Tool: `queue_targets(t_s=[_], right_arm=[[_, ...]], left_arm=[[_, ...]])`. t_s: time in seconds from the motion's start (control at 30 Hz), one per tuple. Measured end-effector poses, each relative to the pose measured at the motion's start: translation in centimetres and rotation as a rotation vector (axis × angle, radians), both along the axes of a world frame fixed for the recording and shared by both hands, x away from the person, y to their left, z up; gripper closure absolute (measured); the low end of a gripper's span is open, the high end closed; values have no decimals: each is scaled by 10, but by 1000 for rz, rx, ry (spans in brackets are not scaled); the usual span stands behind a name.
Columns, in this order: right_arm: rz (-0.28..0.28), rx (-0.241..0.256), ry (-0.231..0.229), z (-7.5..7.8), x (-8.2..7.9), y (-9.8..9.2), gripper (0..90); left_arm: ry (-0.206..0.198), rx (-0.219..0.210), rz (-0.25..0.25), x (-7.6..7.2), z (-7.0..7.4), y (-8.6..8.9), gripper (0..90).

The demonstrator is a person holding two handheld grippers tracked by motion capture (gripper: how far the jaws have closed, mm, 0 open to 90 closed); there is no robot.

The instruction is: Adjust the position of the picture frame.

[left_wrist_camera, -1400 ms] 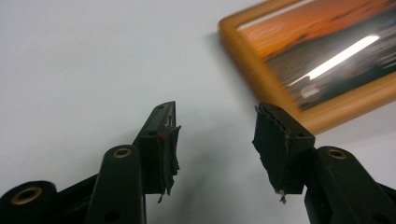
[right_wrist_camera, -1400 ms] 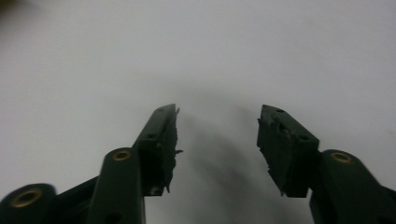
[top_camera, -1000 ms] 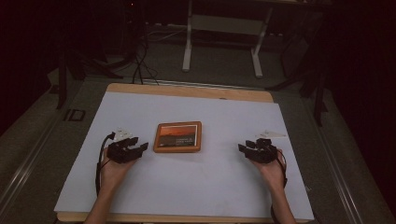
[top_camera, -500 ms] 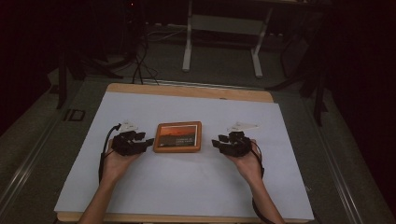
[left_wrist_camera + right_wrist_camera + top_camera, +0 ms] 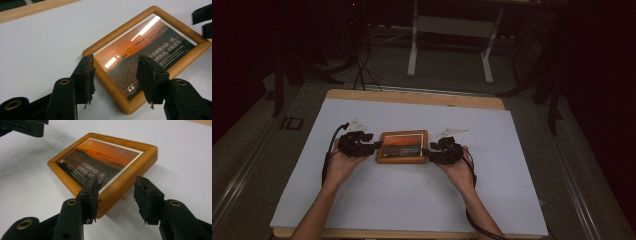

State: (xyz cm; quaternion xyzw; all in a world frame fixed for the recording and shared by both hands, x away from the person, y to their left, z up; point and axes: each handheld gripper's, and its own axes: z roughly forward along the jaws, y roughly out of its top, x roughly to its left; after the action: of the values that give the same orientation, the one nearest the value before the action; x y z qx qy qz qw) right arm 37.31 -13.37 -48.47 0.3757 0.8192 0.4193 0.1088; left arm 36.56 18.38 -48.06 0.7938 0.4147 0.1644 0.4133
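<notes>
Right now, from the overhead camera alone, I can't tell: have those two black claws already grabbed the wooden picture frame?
Observer: No. In the left gripper view, the left gripper is open, its jaws spread either side of one corner of the picture frame.
Operator: And the other claw?
Observer: In the right gripper view, the right gripper is open too, with nothing pinched.
Operator: What's in the picture?
Observer: An orange sunset over water, with white writing and a quotation mark.
</notes>
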Motion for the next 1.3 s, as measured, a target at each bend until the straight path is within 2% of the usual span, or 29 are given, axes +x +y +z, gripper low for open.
queue_targets(t_s=[0.23,0.5,0.63,0.73,0.83,1.03,1.17,1.2,1.23,1.3], right_arm=[[-2,10,22,-5,1,1,509],[14,-2,11,-6,-2,2,533],[25,-12,18,-8,-4,1,534],[30,-13,21,-10,-5,1,539],[37,-34,27,-15,-8,2,538],[40,-27,26,-17,-9,1,536],[42,-29,28,-18,-9,1,532],[43,-29,27,-19,-9,0,529],[44,-29,35,-20,-9,0,521],[46,-29,40,-21,-9,-1,516]], left_arm=[[11,14,-45,15,1,-6,461],[41,32,-42,31,-4,-7,429],[49,27,-47,35,-6,-7,420],[49,16,-47,37,-7,-8,408],[64,11,-38,43,-14,-7,398],[115,-78,-58,52,-23,-1,387],[156,-100,-88,57,-28,-1,382],[161,-96,-96,58,-29,-2,382],[173,-73,-97,59,-30,-4,382],[175,-68,-95,59,-30,-5,386]])
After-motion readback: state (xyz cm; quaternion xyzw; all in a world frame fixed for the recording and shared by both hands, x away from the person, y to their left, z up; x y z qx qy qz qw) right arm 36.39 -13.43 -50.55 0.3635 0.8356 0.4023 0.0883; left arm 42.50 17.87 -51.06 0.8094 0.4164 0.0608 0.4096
